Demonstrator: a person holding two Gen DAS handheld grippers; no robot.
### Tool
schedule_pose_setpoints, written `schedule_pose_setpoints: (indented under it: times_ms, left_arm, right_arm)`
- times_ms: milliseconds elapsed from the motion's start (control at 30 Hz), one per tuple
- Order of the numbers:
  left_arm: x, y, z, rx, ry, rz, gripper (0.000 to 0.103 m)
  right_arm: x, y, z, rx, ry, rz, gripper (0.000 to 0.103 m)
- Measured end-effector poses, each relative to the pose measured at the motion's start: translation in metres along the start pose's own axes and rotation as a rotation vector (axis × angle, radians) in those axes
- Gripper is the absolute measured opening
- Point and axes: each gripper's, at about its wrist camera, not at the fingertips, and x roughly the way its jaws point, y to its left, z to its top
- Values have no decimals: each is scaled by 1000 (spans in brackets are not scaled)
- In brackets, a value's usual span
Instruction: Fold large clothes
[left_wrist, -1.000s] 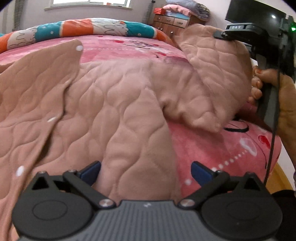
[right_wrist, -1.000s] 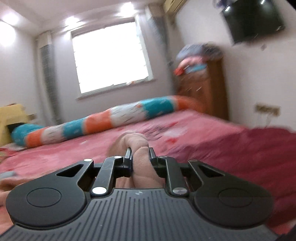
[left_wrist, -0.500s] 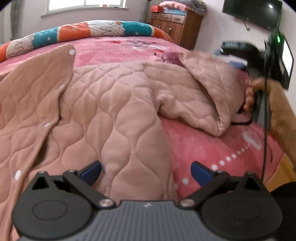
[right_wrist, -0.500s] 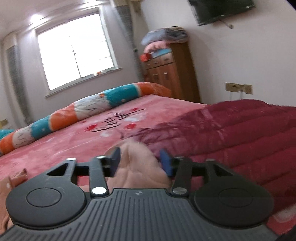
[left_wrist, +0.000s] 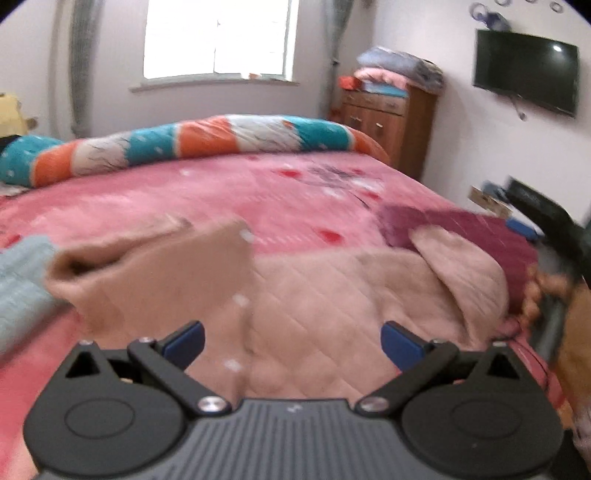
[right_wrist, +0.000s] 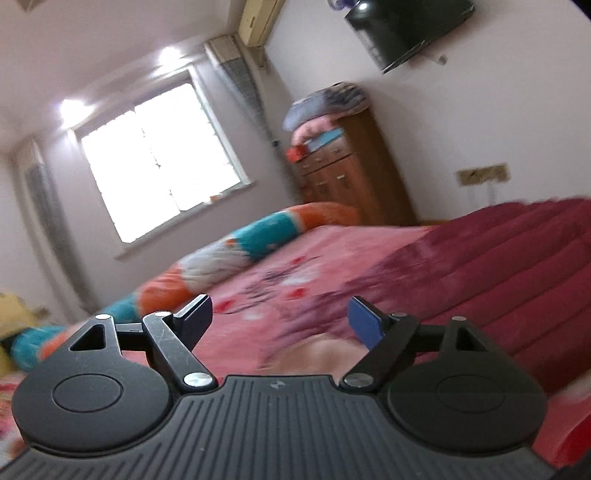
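Left wrist view:
Garment: quilted peach-pink garment (left_wrist: 325, 295), soft and diamond-stitched, spread on the pink fleecy bedspread (left_wrist: 207, 199); one flap blurred at left.
Left gripper (left_wrist: 291, 341): blue pads wide apart, gripping nothing, above the cloth.
Neighbour: ribbed maroon padded garment (left_wrist: 480, 236) against the folded sleeve.

Right wrist view:
Right gripper (right_wrist: 280, 319): jaws just spread wide, empty; peach cloth lies blurred below them.
Backdrop: striped rolled quilt (right_wrist: 236, 254), wooden dresser (right_wrist: 347, 177).

Home bedroom: bed (left_wrist: 295, 206), dresser (left_wrist: 384, 122)
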Motion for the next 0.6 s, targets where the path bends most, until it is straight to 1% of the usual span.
schedule_pose_setpoints:
  times_ms: [100,167,200,233,300,333,400,533,600]
  left_arm:
    - [6,30,28,-12,-30,75,101]
    - [19,49,45,-17,-29,113,101]
    - [28,62,54,-37,-27,135,101]
    - [37,73,62,-61,-25,142,99]
    - [57,94,75,-91,-9,131,94]
    - [68,102,80,-95,-4,144,90]
    - [93,115,90,-89,0,200,89]
    - [136,133,95,-108,17,238,87]
    - [156,138,97,-96,41,233,86]
  right_arm:
    - [5,19,-10,28,66,98,103]
    - [12,34,-23,39,132,170,103]
    - [15,41,-29,39,161,195,103]
    - [19,48,-37,29,194,215,103]
    - [27,59,-50,-8,241,245,103]
    - [31,64,-55,-32,258,258,103]
    - [41,70,-64,-75,292,263,103]
    - [59,78,-75,-141,328,254,103]
    - [62,75,-81,-171,342,237,103]
